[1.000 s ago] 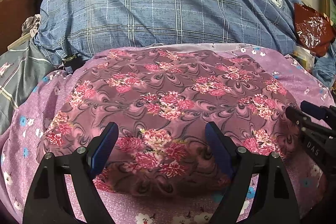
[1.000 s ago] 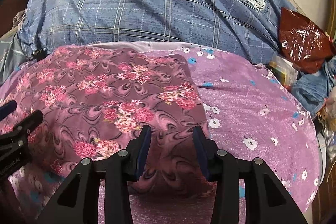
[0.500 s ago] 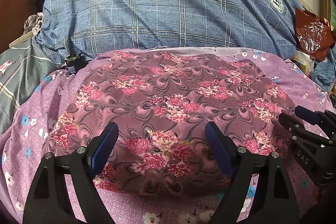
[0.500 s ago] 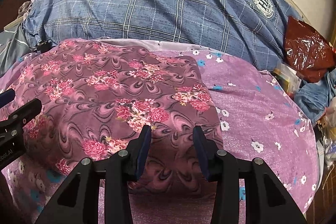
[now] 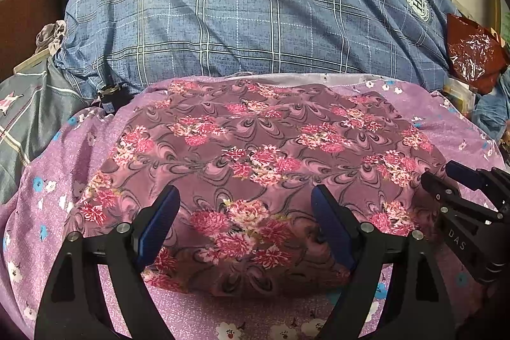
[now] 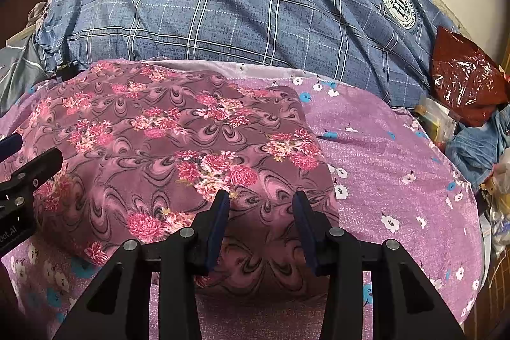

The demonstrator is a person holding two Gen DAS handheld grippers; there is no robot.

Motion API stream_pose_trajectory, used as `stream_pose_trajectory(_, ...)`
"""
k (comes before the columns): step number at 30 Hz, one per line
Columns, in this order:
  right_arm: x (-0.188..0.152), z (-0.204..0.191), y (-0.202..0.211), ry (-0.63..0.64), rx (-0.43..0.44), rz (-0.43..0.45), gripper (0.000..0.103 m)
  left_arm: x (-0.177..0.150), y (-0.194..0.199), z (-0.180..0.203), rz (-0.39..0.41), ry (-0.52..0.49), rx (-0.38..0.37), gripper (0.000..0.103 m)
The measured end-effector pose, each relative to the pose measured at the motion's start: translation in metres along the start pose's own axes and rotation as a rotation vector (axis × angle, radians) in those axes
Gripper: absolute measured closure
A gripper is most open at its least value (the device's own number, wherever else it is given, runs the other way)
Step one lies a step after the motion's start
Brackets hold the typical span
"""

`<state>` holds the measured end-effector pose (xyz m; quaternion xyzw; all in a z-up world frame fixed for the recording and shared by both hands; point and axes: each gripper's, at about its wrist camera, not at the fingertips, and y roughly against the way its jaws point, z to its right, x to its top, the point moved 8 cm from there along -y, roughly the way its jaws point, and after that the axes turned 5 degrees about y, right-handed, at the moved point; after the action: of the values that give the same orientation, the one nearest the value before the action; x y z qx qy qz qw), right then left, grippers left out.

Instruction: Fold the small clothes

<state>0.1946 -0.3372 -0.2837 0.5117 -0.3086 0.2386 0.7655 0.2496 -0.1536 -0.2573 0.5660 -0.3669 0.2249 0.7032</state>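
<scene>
Little change vs a sec ago: floral garment [image 5: 255, 168] still flat on purple sheet [image 6: 398, 180]; left gripper [image 5: 245, 212] wide apart, right gripper [image 6: 261, 219] half-spread, both empty above near edge, fold not started

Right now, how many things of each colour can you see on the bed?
Dark pink flowery cloth: 1
Purple flowery sheet: 1
Blue checked quilt: 1
Red plastic bag: 1
Grey striped cloth: 1
Black-and-blue grippers: 2, the left gripper and the right gripper
Total: 7
</scene>
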Motion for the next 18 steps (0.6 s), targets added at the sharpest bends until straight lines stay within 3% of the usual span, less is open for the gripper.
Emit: stream_pose_trajectory(18,0.004,-0.019,0.003,0.023,0.017,0.004,0.06,0.002,0.006,-0.013,0.013,0.015,0.009,0.018)
